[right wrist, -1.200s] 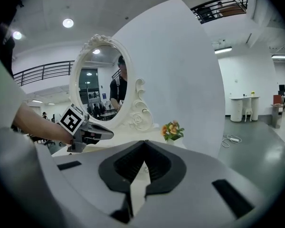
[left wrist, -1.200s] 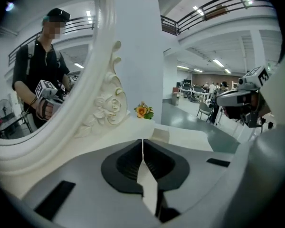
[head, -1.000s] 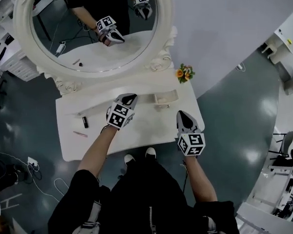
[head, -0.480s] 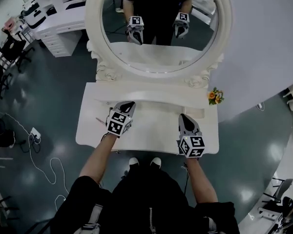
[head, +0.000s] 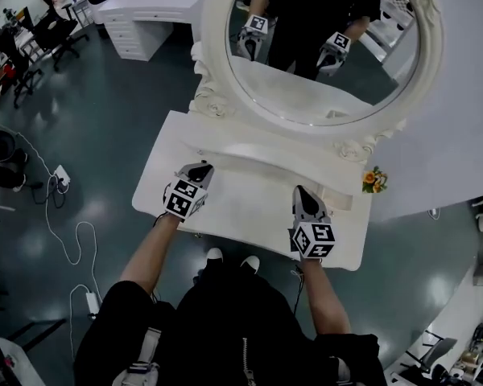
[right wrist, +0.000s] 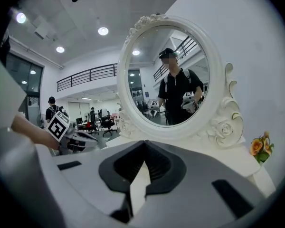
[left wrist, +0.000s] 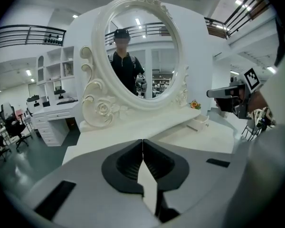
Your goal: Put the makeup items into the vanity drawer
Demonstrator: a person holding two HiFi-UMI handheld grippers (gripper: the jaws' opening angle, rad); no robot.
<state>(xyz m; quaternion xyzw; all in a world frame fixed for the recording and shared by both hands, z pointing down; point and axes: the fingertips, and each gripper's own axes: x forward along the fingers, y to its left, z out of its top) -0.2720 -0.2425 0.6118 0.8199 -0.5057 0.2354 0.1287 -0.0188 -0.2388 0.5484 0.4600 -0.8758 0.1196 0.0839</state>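
At the front edge of the vanity top (head: 241, 211) hover the left gripper (head: 195, 170) and right gripper (head: 303, 191), both jaws together and empty; the small drawer (left wrist: 200, 122) sits toward the back right corner, nearer the right gripper; no makeup items show.

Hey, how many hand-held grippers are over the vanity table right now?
2. The left hand-held gripper is over the front left of the white vanity table, the right hand-held gripper over its front right. The oval white-framed mirror shows only their reflections.
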